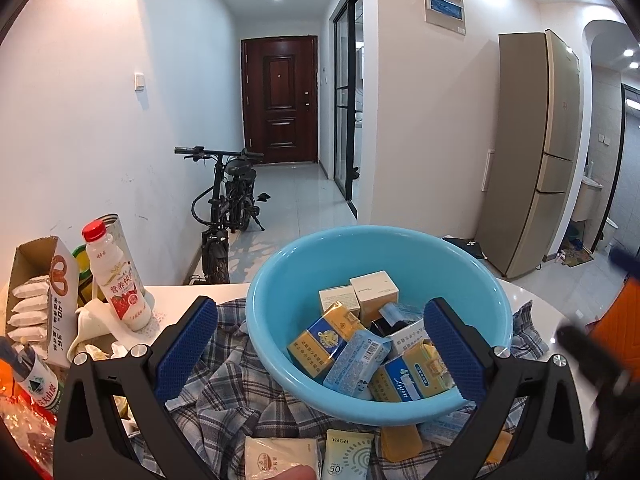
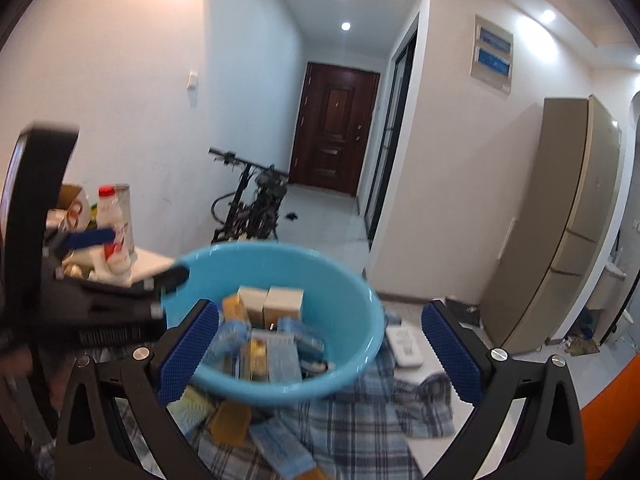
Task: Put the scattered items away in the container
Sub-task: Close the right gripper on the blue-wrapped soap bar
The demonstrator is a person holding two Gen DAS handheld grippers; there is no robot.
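A light blue basin (image 1: 304,264) (image 2: 328,276) stands on a plaid cloth (image 1: 224,396) and holds several small boxes and packets. My left gripper (image 1: 320,350) is open and empty, with its fingers on either side of the basin's near wall. On the cloth in front lie a white packet (image 1: 280,458), a sunscreen tube (image 1: 346,456) and a yellow packet (image 1: 400,442). My right gripper (image 2: 320,350) is also open and empty, just short of the basin. Below it lie a yellow packet (image 2: 232,424) and a blue packet (image 2: 284,448). The left gripper (image 2: 150,254) shows blurred at the basin's left rim.
On the left of the white table stand a red-capped milk bottle (image 1: 116,280), a cardboard box of white packets (image 1: 36,300) and a water bottle (image 1: 36,376). A white remote (image 2: 406,344) lies right of the basin. Beyond are a bicycle (image 1: 228,200) and a fridge (image 1: 532,152).
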